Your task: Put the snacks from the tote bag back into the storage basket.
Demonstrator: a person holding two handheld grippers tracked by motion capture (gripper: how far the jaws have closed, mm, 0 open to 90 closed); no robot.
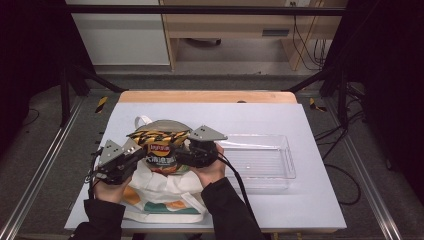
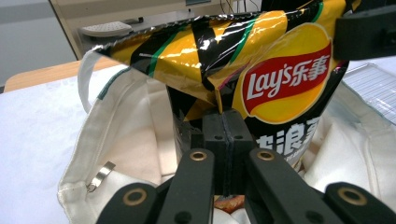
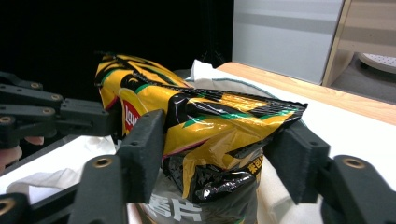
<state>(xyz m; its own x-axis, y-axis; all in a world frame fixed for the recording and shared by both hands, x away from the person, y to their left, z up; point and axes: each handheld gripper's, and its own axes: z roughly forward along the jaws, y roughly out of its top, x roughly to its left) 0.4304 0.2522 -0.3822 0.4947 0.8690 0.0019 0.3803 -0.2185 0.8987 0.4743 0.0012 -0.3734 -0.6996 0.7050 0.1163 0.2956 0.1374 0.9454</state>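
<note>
Black tongs (image 1: 134,156), brass rivets; grey triangular plates; dark sleeves (image 1: 227,207).

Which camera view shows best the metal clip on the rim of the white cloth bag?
The left gripper view: the metal clip hangs near the camera on the rim of the white cloth bag, sharp and unhidden. In the high view the bag is visible, but the clip is too small to find. The right gripper view gives the bag's cloth, no clip.
</note>
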